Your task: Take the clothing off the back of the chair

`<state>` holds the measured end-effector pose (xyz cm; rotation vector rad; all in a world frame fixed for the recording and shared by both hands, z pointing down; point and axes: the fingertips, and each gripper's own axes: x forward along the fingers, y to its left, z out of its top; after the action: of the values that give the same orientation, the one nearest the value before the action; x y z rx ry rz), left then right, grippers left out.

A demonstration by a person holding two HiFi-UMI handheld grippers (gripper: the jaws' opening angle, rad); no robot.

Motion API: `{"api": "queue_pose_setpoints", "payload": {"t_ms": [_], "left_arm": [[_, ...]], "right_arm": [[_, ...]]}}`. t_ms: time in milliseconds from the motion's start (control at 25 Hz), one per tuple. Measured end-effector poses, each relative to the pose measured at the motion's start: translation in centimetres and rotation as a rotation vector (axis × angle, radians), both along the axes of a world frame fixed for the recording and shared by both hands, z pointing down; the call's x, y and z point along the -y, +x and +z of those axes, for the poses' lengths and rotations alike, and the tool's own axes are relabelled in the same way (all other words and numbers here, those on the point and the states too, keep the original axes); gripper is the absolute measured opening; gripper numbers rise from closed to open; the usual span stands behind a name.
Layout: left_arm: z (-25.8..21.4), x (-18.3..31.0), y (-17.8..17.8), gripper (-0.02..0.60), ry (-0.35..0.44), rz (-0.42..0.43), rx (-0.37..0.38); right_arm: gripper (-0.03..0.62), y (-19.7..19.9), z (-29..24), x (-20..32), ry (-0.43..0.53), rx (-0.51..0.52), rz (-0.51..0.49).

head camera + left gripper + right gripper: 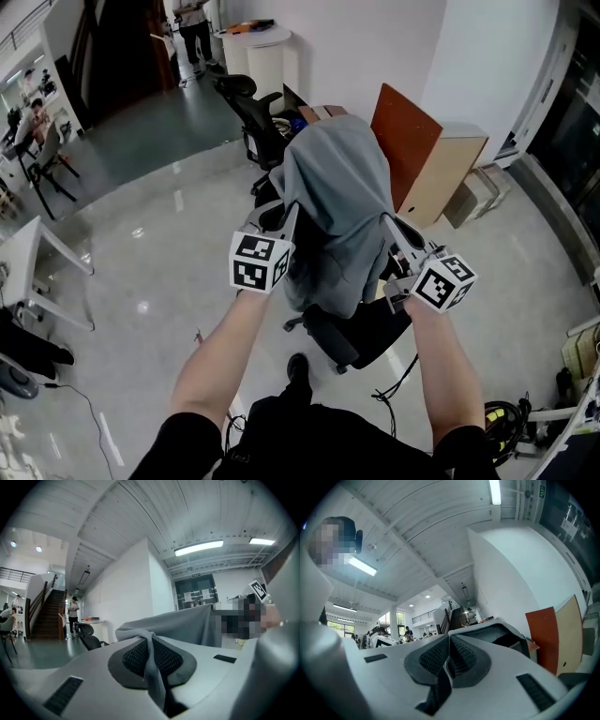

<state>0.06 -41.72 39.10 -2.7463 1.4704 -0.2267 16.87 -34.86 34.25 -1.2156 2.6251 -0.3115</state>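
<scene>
Two grips hold: left gripper (279, 217) and right gripper (397, 234), fingers pinched narrow on the grey garment (337, 187), which hangs spread between them above the black chair (356, 339). Lift-off step looks nearly done. Next move: carry it clear of the backrest.

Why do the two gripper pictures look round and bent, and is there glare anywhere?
Left gripper view and right gripper view: wide lenses bow the ceiling and blacken the corners; the lamps burn white. Head view: sharp, the glossy floor mirrors lights, the garment evenly lit.
</scene>
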Motion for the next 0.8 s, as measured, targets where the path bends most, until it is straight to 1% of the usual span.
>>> {"api": "queue_pose_setpoints", "payload": {"t_ms": [200, 280, 360, 480, 560, 680, 760, 800], "left_arm": [[-1.9, -4.5, -2.5, 0.017, 0.037, -0.049, 0.002], [-2.1, -6.2, -3.5, 0.017, 0.034, -0.068, 0.016], [-2.1, -8.0, -4.1, 0.017, 0.036, -0.069, 0.047], [-2.7, -10.3, -4.1, 0.017, 0.053, -0.025, 0.094], [-3.4, -11.8, -4.2, 0.017, 0.071, -0.002, 0.105], [-4.4, -13.8, -5.2, 0.018, 0.098, 0.027, 0.114], [-4.2, -14.8, -5.6, 0.018, 0.107, 0.068, 0.152], [-3.8, -15.2, -5.6, 0.044, 0.111, 0.092, 0.186]], "right_arm": [[0.020, -2.1, -1.6, -4.0, 0.036, 0.049, -0.077], [0.020, -3.3, -1.9, -5.4, 0.039, 0.062, -0.109], [0.020, -4.8, -2.5, -7.2, 0.055, 0.066, -0.149], [0.020, -7.5, -4.8, -10.0, 0.120, 0.044, -0.202], [0.020, -8.6, -6.5, -11.8, 0.163, 0.025, -0.215], [0.020, -9.0, -8.7, -13.7, 0.207, 0.008, -0.192], [0.020, -9.0, -9.9, -14.5, 0.236, -0.005, -0.163], [0.020, -9.0, -10.4, -14.9, 0.249, -0.011, -0.150]]}}
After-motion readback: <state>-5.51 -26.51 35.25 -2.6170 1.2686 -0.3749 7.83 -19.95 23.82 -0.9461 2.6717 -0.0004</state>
